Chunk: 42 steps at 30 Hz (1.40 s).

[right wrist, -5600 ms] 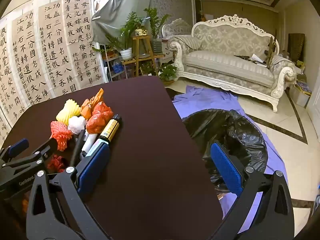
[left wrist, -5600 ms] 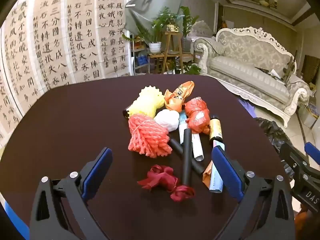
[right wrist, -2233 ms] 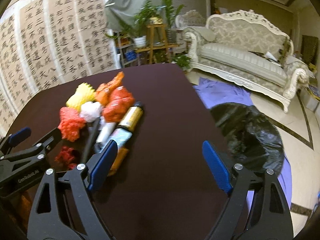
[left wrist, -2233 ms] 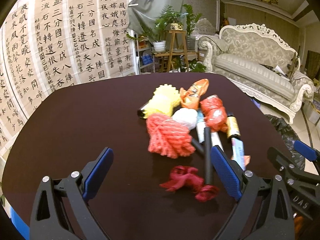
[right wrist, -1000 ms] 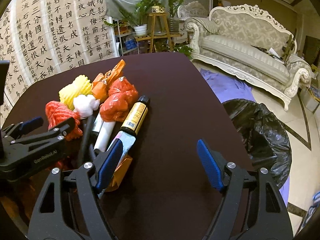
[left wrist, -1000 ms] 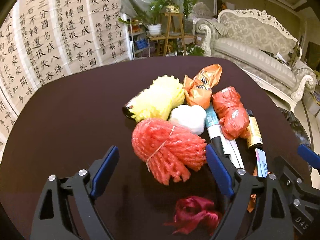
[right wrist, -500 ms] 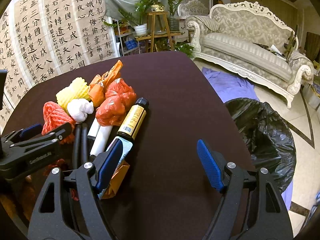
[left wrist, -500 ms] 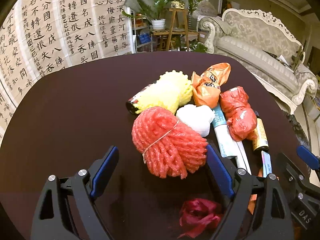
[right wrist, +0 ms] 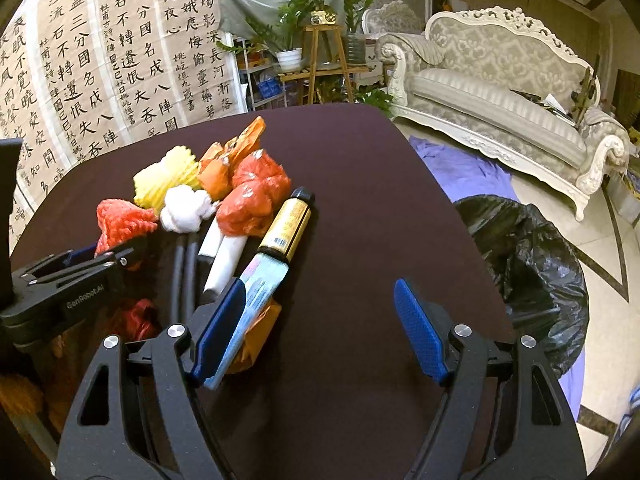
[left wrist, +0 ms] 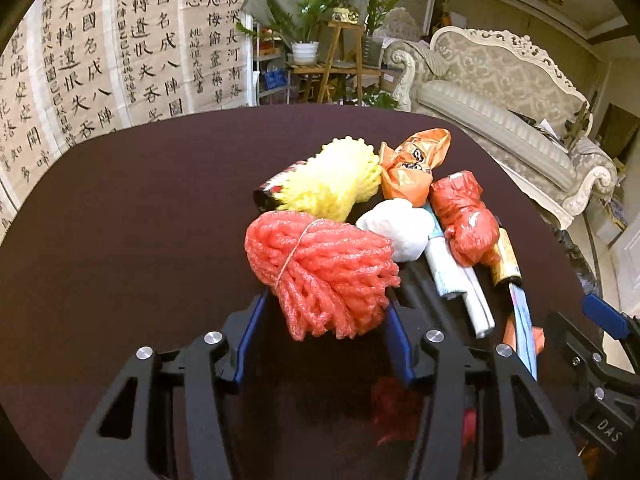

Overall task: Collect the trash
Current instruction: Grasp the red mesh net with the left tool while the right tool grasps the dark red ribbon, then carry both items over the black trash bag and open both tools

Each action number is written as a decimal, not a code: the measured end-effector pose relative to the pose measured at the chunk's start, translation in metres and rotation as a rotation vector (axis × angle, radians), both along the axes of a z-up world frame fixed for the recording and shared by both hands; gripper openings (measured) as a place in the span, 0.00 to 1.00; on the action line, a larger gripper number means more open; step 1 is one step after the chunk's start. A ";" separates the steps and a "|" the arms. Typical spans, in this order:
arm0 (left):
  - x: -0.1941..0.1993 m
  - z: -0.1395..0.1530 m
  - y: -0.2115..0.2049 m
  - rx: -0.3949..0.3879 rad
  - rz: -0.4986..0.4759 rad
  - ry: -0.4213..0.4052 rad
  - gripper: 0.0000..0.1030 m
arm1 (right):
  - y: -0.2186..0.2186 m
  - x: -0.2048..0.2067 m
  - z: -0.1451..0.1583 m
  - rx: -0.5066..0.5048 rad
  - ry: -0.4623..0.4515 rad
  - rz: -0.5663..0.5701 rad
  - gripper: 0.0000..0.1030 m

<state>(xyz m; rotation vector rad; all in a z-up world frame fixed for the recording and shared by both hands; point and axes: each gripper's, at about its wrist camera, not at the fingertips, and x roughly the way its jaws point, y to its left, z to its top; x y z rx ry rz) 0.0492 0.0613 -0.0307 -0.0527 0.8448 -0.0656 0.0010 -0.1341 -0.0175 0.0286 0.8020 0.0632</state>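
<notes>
My left gripper [left wrist: 324, 312] has just been closing in on the red foam net [left wrist: 324, 268], and its blue pads sit right up against the net's lower end on both sides, so I'd call that a grip. The net lies on the dark table [left wrist: 140, 208] at the near edge of the trash pile, touching the yellow net [left wrist: 332, 184] and a white wad [left wrist: 396, 228] behind it. Further right are an orange wrapper [left wrist: 412, 164], a red bag [left wrist: 464, 220] and a small bottle [right wrist: 288, 224].

My right gripper [right wrist: 320, 320] hangs wide with nothing between its pads, over bare tabletop just right of the pile. Its left pad is just beside a flat packet [right wrist: 256, 284]. The black bin bag [right wrist: 532, 264] sits on the floor off the table's right edge.
</notes>
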 end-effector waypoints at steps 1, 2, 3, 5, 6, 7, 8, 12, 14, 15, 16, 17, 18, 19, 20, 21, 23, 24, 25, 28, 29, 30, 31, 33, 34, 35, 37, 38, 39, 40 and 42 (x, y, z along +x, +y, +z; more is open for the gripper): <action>-0.003 0.001 0.002 -0.001 0.001 -0.002 0.51 | 0.002 -0.003 0.000 -0.003 0.001 0.002 0.73; -0.007 0.003 0.005 -0.005 0.004 -0.005 0.51 | 0.003 -0.005 0.000 -0.004 0.002 0.005 0.73; -0.009 0.004 0.008 -0.004 0.008 -0.009 0.51 | 0.007 -0.009 0.000 -0.003 0.005 0.010 0.73; -0.017 0.006 0.014 0.004 0.017 -0.019 0.51 | 0.010 -0.013 0.000 -0.003 0.008 0.018 0.73; -0.020 0.007 0.015 0.011 0.020 -0.024 0.51 | 0.013 -0.016 0.000 -0.003 0.008 0.026 0.73; -0.024 0.007 0.017 0.022 0.023 -0.029 0.51 | 0.017 -0.019 0.000 -0.003 0.006 0.034 0.73; -0.027 0.008 0.018 0.033 0.026 -0.033 0.51 | 0.021 -0.022 0.001 -0.003 0.002 0.046 0.73; -0.040 0.008 0.025 0.063 0.031 -0.037 0.51 | 0.039 -0.027 0.006 -0.004 -0.010 0.091 0.73; -0.043 0.005 0.028 0.071 0.031 -0.029 0.51 | 0.049 -0.028 0.007 -0.006 -0.012 0.114 0.73; -0.044 0.004 0.030 0.074 0.033 -0.023 0.51 | 0.052 -0.029 0.007 -0.007 -0.013 0.123 0.73; -0.047 0.003 0.034 0.075 0.032 -0.019 0.51 | 0.059 -0.029 0.007 -0.010 -0.012 0.140 0.72; -0.048 0.001 0.038 0.079 0.034 -0.013 0.51 | 0.063 -0.028 0.007 -0.011 -0.010 0.153 0.71; -0.049 -0.001 0.041 0.082 0.039 -0.010 0.51 | 0.069 -0.028 0.007 -0.013 -0.007 0.167 0.70; -0.051 -0.001 0.046 0.083 0.044 -0.008 0.51 | 0.073 -0.028 0.006 -0.015 -0.007 0.179 0.67; -0.052 -0.002 0.050 0.083 0.051 -0.006 0.51 | 0.079 -0.029 0.006 -0.017 -0.008 0.195 0.66; -0.052 -0.003 0.056 0.083 0.062 -0.004 0.51 | 0.084 -0.028 0.005 -0.021 -0.008 0.208 0.66; -0.053 -0.004 0.065 0.082 0.084 -0.004 0.51 | 0.094 -0.027 0.003 -0.034 -0.004 0.227 0.66; -0.053 -0.004 0.068 0.081 0.091 -0.005 0.51 | 0.097 -0.025 0.001 -0.039 0.003 0.235 0.65; -0.055 -0.004 0.072 0.079 0.098 -0.006 0.51 | 0.100 -0.023 -0.002 -0.042 0.010 0.240 0.61; -0.057 -0.005 0.078 0.070 0.108 -0.008 0.51 | 0.107 -0.020 -0.011 -0.049 0.041 0.257 0.51; -0.058 -0.005 0.079 0.067 0.108 -0.008 0.51 | 0.109 -0.019 -0.014 -0.055 0.052 0.264 0.46; -0.059 -0.006 0.079 0.063 0.108 -0.009 0.51 | 0.110 -0.020 -0.016 -0.060 0.056 0.267 0.42; -0.059 -0.006 0.078 0.060 0.107 -0.009 0.51 | 0.111 -0.021 -0.017 -0.071 0.058 0.267 0.34; -0.060 -0.007 0.077 0.057 0.104 -0.012 0.51 | 0.109 -0.024 -0.017 -0.076 0.055 0.266 0.21; -0.061 -0.006 0.076 0.055 0.102 -0.016 0.51 | 0.108 -0.025 -0.016 -0.068 0.054 0.265 0.21; -0.062 -0.005 0.075 0.052 0.100 -0.019 0.51 | 0.106 -0.026 -0.015 -0.057 0.050 0.263 0.21; -0.062 -0.004 0.073 0.045 0.098 -0.027 0.51 | 0.102 -0.028 -0.010 -0.049 0.036 0.256 0.21; -0.063 -0.002 0.072 0.043 0.097 -0.031 0.51 | 0.099 -0.030 -0.006 -0.042 0.025 0.253 0.21; -0.063 -0.001 0.070 0.039 0.094 -0.036 0.51 | 0.097 -0.030 -0.003 -0.038 0.017 0.251 0.21; -0.064 0.001 0.068 0.035 0.092 -0.043 0.51 | 0.095 -0.031 -0.001 -0.036 0.009 0.248 0.21; -0.065 0.005 0.063 0.029 0.087 -0.056 0.51 | 0.087 -0.035 0.005 -0.030 -0.009 0.235 0.21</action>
